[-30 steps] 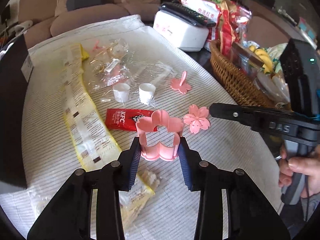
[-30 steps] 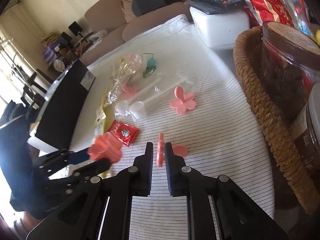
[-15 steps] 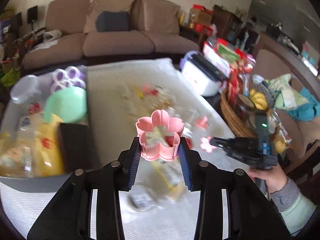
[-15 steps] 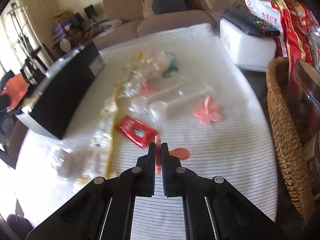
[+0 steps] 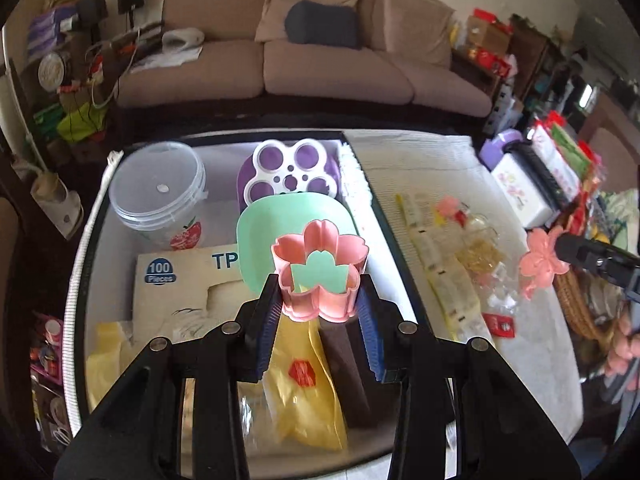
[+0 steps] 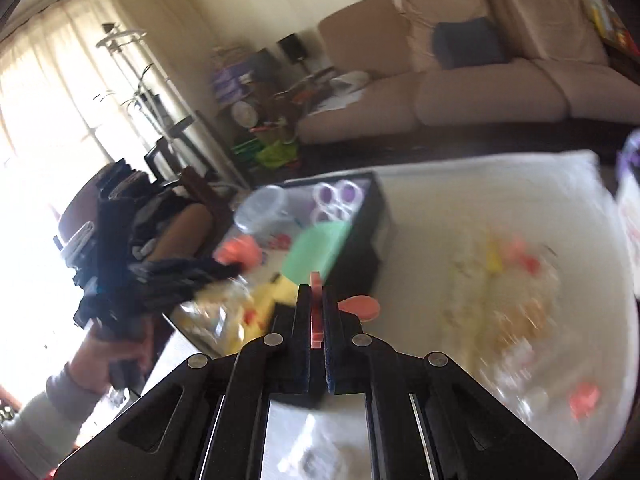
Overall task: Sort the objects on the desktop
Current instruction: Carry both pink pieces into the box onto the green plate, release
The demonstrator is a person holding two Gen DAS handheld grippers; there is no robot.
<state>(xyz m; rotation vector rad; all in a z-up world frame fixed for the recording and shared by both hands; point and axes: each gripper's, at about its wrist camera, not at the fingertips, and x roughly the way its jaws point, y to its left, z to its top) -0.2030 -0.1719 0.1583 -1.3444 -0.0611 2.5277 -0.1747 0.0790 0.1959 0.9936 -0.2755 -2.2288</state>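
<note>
Left gripper (image 5: 320,300) clamped on the pink flower-shaped plastic cutter ring (image 5: 319,270), pads pressing its opposite walls so the open ring stays level. Held above the black-rimmed storage bin (image 5: 360,168), over the mint-green square plastic lid (image 5: 272,220) and beside the purple-and-white flower mould (image 5: 290,172), likely for dropping in with similar pieces. Right gripper (image 6: 316,300) pinched shut on the flat pink flower-shaped stamp (image 6: 316,312), gripped edge-on by its thin body; seemingly heading for the same bin, though blurred there. Clear packets and the small red sachet (image 5: 498,324) lying unsorted on the white striped tablecloth (image 5: 440,152).
</note>
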